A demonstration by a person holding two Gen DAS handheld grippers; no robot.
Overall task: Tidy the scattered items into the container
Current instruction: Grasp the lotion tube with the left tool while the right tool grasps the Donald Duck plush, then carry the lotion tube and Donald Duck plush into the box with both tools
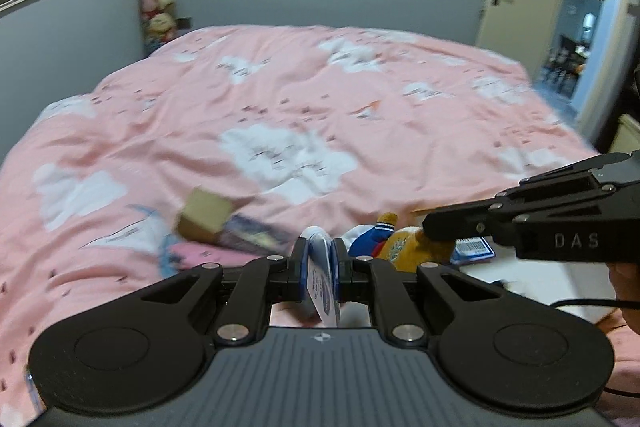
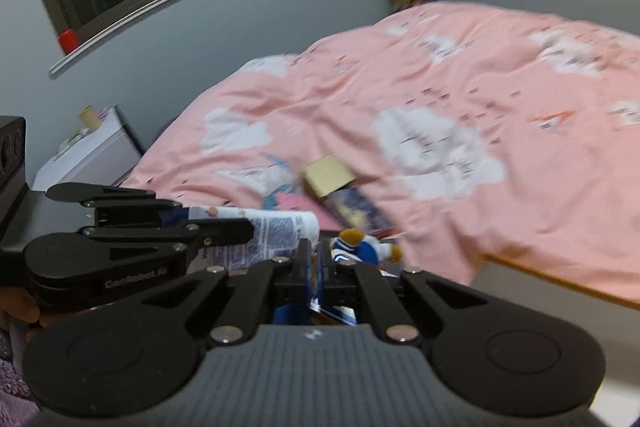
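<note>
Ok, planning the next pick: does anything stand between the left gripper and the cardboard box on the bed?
Nothing lies on the quilt between the left gripper and the cardboard box, but that gripper is shut on a white tube.

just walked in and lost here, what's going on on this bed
A person is tidying things off a pink bed with a handheld gripper in each hand. The left gripper has its jaws shut on a white tube with blue print. The right gripper is shut on a flat blue packet. Still lying on the cover are a small cardboard box, a dark booklet and a plush toy in blue and orange. The container is not clearly in view.
</note>
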